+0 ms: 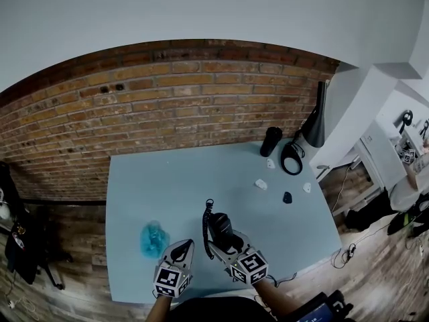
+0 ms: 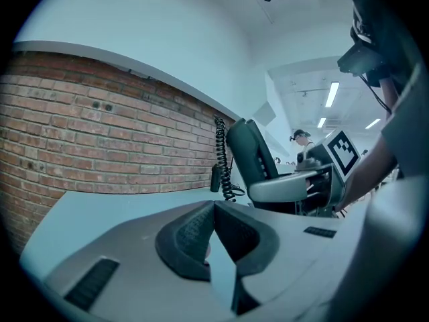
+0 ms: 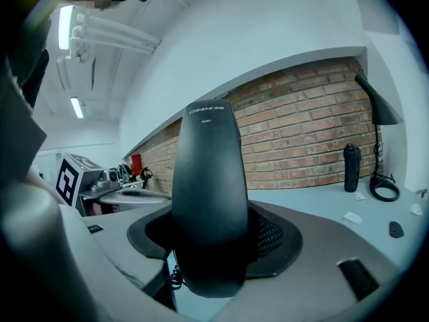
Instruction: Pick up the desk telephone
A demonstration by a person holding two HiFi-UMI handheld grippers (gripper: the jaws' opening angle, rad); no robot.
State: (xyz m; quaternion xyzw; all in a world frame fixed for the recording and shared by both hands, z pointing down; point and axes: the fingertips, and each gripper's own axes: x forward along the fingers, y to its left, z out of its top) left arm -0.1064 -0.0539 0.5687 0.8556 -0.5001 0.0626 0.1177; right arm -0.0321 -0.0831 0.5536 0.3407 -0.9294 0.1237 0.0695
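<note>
The desk telephone shows as a black handset (image 1: 220, 227) with a coiled cord (image 1: 208, 230), near the front edge of the pale blue table (image 1: 167, 180). My right gripper (image 1: 231, 245) is shut on it. In the right gripper view the handset (image 3: 209, 200) stands upright between the jaws of the right gripper (image 3: 211, 247) and fills the gap. My left gripper (image 1: 182, 247) sits just left of it, shut, with nothing held. In the left gripper view the left gripper (image 2: 213, 237) has its pads pressed together, and the handset (image 2: 253, 156) with its hanging cord (image 2: 222, 159) rises to the right.
A crumpled blue thing (image 1: 153, 239) lies left of my left gripper. At the far right of the table stand a black bottle (image 1: 271, 141), a black lamp (image 1: 316, 119) and a black cable ring (image 1: 291, 158). Small white pieces (image 1: 261, 184) and a dark piece (image 1: 287, 197) lie mid-right. A brick wall (image 1: 167, 92) backs the table.
</note>
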